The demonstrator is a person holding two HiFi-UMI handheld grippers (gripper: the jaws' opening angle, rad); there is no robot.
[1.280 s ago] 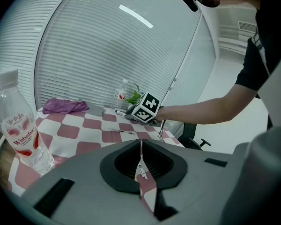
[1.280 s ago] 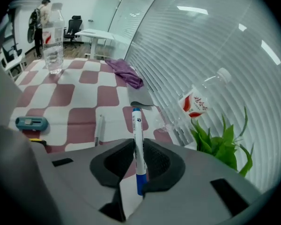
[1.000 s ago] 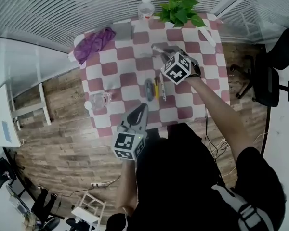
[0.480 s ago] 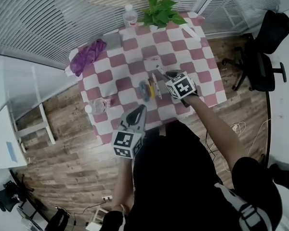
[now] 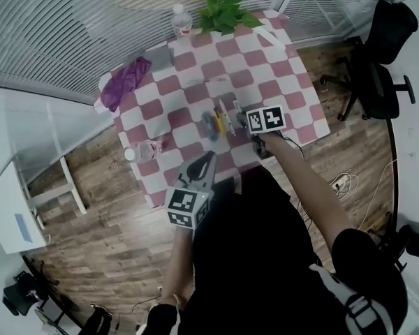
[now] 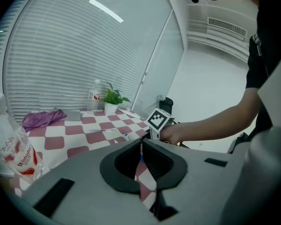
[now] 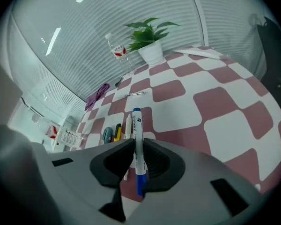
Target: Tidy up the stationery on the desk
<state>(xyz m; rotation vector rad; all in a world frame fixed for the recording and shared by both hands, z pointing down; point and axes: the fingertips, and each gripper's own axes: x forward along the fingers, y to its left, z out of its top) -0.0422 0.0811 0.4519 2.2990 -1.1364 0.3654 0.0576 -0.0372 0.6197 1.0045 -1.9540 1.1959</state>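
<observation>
My right gripper [image 7: 136,162] is shut on a white marker with a blue cap [image 7: 138,139], which points out along the jaws. In the head view this gripper [image 5: 255,132] is low over the checked table [image 5: 293,82], just right of a row of stationery. The row holds a grey item [image 5: 208,124], a yellow one [image 5: 218,123] and a white pen [image 5: 228,118]. The right gripper view shows them too: grey item [image 7: 106,135], yellow one [image 7: 117,131], white pen [image 7: 128,125]. A thin pen [image 7: 136,93] lies farther back. My left gripper [image 5: 201,167] is shut and empty at the table's near edge.
A potted plant [image 5: 221,10] and a water bottle [image 5: 181,19] stand at the far edge. A purple cloth [image 5: 123,81] lies at the far left, and a clear plastic bag [image 5: 144,149] at the near left. An office chair [image 5: 377,61] stands right of the table.
My right gripper has come back from the far middle of the table to the near side, just right of the row. The left gripper has stayed put.
</observation>
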